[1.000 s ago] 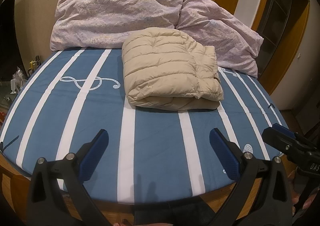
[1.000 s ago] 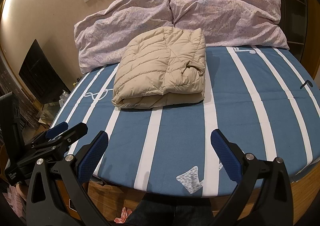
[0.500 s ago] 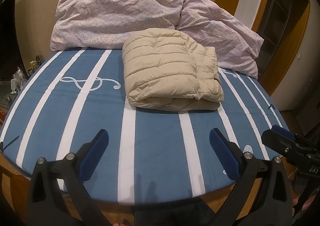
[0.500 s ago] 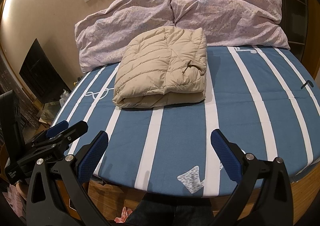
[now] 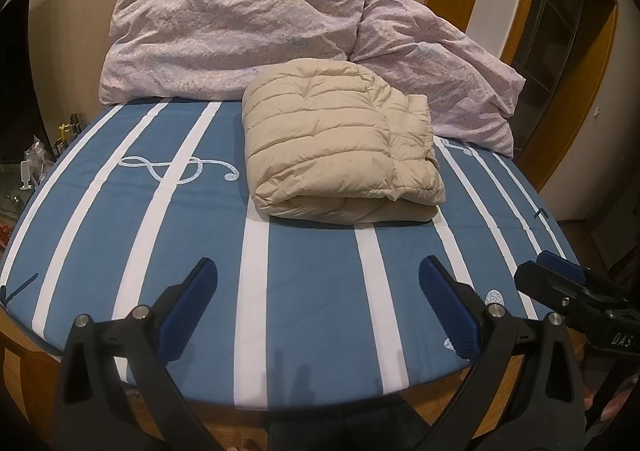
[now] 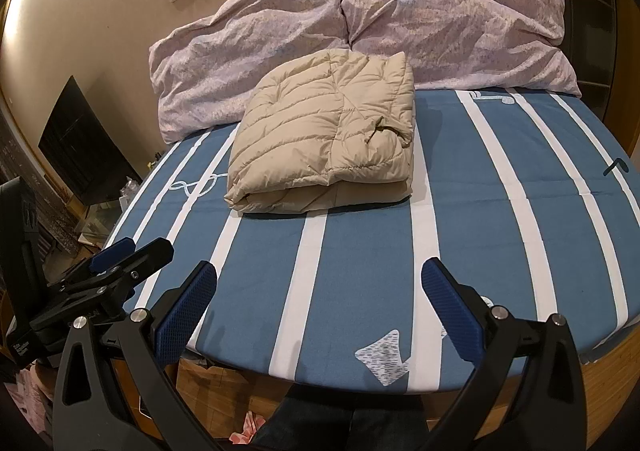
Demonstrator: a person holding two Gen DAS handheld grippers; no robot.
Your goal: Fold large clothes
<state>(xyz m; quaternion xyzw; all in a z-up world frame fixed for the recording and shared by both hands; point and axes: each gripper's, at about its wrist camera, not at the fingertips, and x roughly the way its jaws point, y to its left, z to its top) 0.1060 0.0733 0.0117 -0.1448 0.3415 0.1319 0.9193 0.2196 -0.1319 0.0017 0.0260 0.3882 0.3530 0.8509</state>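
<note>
Both my left claw (image 5: pixel 318 301) and right claw (image 6: pixel 320 301) hang spread and empty near the bed's (image 5: pixel 312 283) foot, nothing shifted lately, the beige puffer jacket (image 5: pixel 340 147) looking fully folded.

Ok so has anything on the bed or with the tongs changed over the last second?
Nothing visibly changed. The folded beige jacket lies in the same spot on the striped bed, against the pillows. The left tongs and right tongs stay open and empty, short of the jacket.
</note>
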